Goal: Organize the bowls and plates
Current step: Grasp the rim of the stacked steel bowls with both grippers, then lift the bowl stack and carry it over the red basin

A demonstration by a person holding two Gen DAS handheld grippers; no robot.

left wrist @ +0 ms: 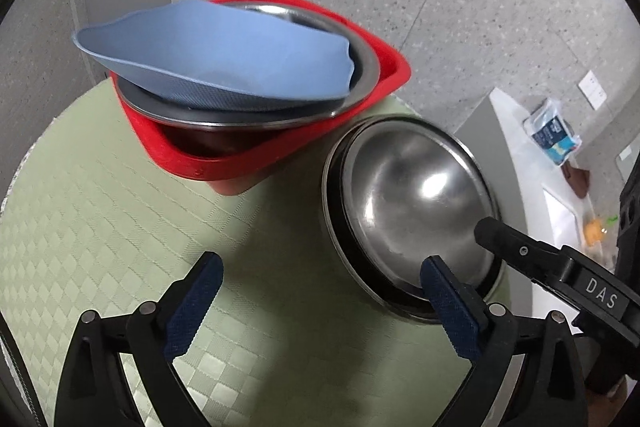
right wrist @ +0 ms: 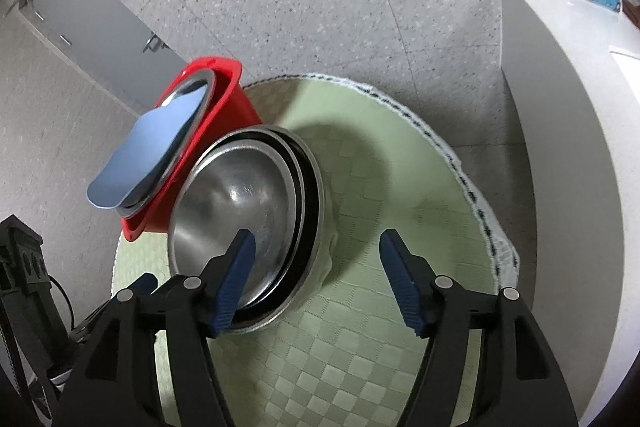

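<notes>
Your left gripper (left wrist: 320,283) hangs with its ribbed blue pads wide apart over the woven green mat (left wrist: 100,227), holding nothing. Your right gripper (right wrist: 316,263) is likewise spread and empty. Between them sits the nested stack of smooth, round steel bowls (right wrist: 236,203). Just beyond it, touching, the glossy red basin (left wrist: 280,151) holds a steel plate (left wrist: 364,75) with a matte blue dish (left wrist: 224,55) on top, tilted.
</notes>
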